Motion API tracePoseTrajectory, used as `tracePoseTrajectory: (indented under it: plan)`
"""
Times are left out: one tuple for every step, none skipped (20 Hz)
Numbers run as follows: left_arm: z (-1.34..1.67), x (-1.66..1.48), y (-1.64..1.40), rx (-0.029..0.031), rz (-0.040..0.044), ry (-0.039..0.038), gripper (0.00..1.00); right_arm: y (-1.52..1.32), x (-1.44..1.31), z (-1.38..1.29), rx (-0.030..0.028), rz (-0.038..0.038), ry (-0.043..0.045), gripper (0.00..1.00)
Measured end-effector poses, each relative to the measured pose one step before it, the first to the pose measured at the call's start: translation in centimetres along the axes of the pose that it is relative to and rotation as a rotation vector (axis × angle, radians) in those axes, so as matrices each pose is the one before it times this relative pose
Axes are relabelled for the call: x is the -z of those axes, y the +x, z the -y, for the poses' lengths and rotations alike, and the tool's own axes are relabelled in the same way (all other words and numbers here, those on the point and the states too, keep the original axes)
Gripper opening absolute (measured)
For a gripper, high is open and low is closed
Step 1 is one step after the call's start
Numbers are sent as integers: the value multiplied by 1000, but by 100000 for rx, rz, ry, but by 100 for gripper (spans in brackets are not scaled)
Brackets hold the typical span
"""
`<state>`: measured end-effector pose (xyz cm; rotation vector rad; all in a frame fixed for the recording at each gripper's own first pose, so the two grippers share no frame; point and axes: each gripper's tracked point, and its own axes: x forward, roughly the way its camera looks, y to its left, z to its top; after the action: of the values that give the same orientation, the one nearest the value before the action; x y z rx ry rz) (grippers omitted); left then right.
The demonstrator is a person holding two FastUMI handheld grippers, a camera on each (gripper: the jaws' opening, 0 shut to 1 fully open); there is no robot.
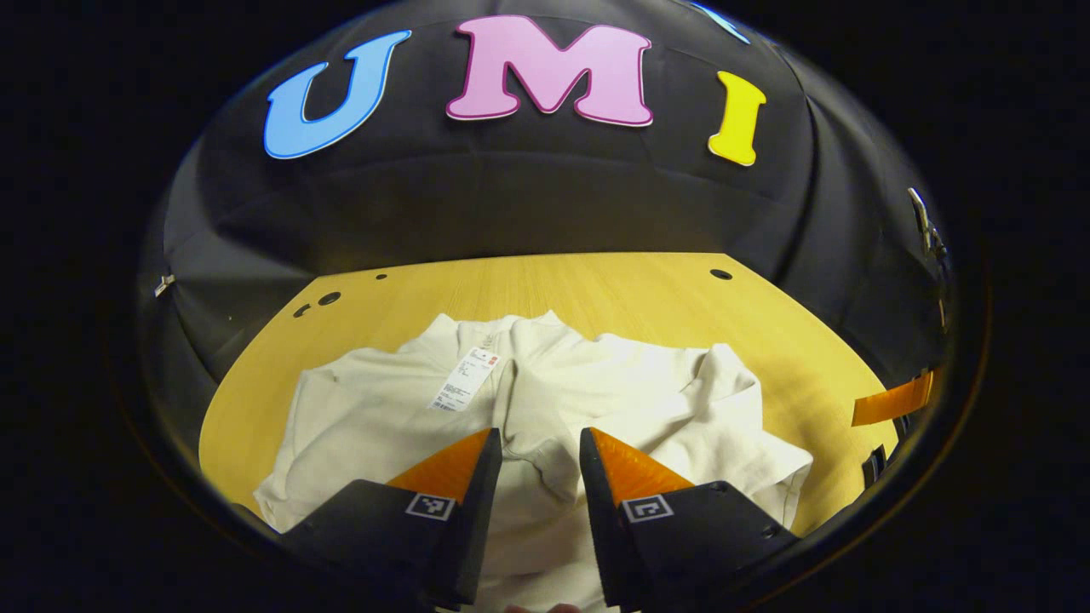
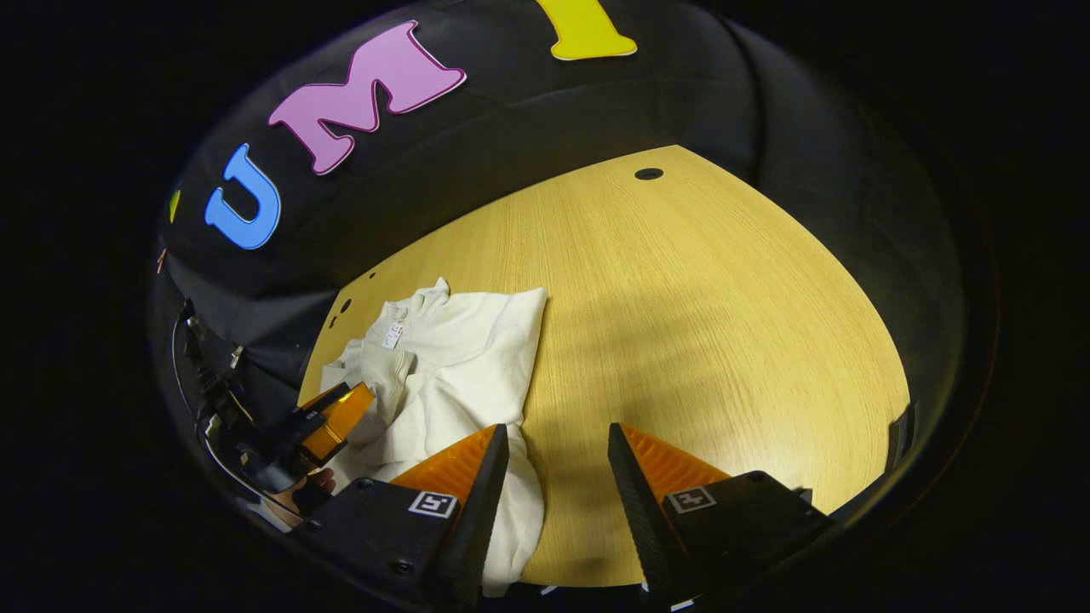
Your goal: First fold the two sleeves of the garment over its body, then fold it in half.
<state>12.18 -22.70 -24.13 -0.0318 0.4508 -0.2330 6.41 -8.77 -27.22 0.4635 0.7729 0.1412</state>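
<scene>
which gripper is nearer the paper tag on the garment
Left. The left gripper hangs open above the garment, just short of the paper tag. The right gripper sits at the garment's edge, farther off.

a recording booth: black cloth wall (image 1: 545, 204) behind a bare wooden table (image 2: 698, 323)

both views are dim at the edges and bright in the middle, as if lit from above. the counter (image 2: 698, 323) glows warm yellow, with soft broad shadows across it in the right gripper view. the garment (image 1: 596, 383) is nearly washed out, its folds faint. fisheye distortion bends the counter's edges into curves. focus is fairly sharp throughout; each claw's fingers (image 1: 460, 511) sit dark and underlit.
</scene>
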Motion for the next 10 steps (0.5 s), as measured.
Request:
tracePoseTrajectory:
  plan:
    - [953, 47, -81, 2435, 242, 486, 58, 95, -175, 232, 33, -83, 351, 74]
    - [629, 57, -143, 2064, 317, 534, 59, 144, -45, 181, 145, -79, 247, 74]
    - [474, 133, -202, 1392, -386, 395, 58, 31, 3, 83, 57, -173, 115, 74]
    - [324, 269, -313, 1470, -447, -28, 63, 31, 17, 64, 26, 45, 178, 74]
    - [175, 120, -493, 809, -333, 134, 64, 111, 96, -51, -55, -177, 239, 74]
    - [84, 12, -435, 1035, -173, 325, 70, 49, 259, -100, -223, -157, 184, 74]
    - [-76, 147, -622, 946, -610, 400, 73, 15, 269, -87, -141, -116, 76, 74]
    - [-74, 444, -645, 1273, -1087, 494, 71, -9, 428, -92, 121, -176, -57, 74]
    - [-249, 482, -686, 1044, -1488, 642, 73, -38, 464, -149, 87, -284, -24, 74]
    - [-258, 573, -844, 538, -1409, 566, 74, -218, 562, -278, -650, -497, 97, 74]
